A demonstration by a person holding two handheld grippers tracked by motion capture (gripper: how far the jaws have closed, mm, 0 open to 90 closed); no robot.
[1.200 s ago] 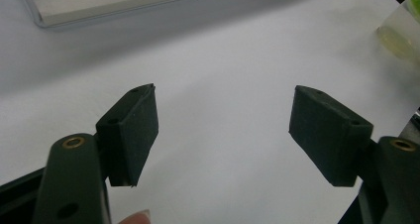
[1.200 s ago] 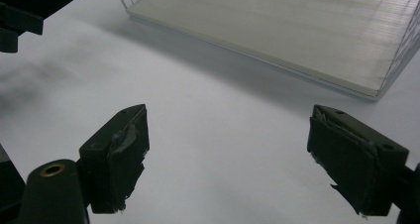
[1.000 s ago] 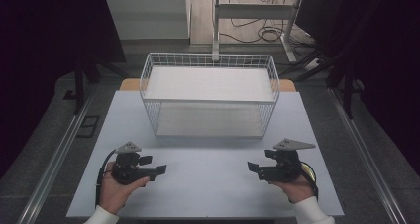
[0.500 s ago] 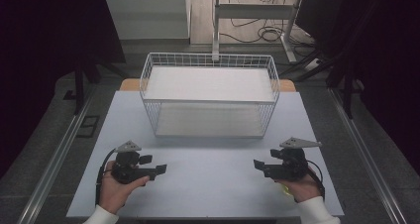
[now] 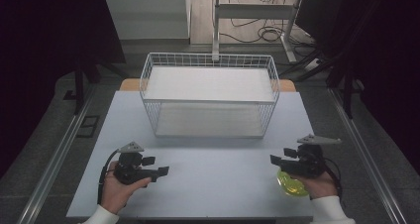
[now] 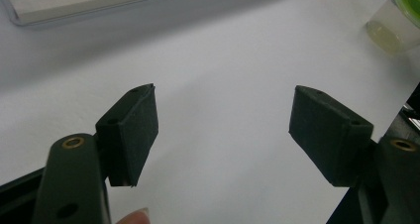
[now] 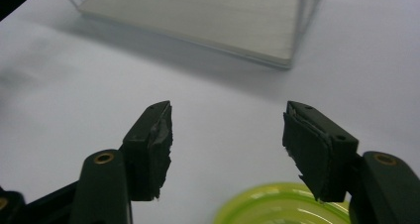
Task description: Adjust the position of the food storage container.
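Nearest the person, the right claw (image 5: 278, 160) hovers low over the white tabletop (image 5: 213, 184) at its right front corner, with a small clear cup with a yellow-green lid (image 5: 291, 183) right beneath and slightly behind its jaws. In the right gripper view the lid's rim (image 7: 282, 204) shows at the bottom edge, under the space between the two pads; the jaws have just been closing, yet they stand apart with nothing pressed between them, so nothing is held. The left gripper view catches the same cup (image 6: 393, 21) far off at its top right corner, with pale, see-through walls under the green lid.

On the other side, the left claw (image 5: 161, 172) rests low by the front left of the tabletop, jaws spread wide and empty, with bare surface between the pads (image 6: 131, 130).

The cup looks like thin plastic: light, probably easy to dent, smooth enough to slip, and likely to tip if nudged from one side. The best hold is probably across the walls just under the lid, where the rim stiffens it, with a gentle squeeze and the cup kept upright.

Farther back, well apart from both claws, a white wire basket (image 5: 148, 80) stands in the middle of the tabletop with a flat white liner inside
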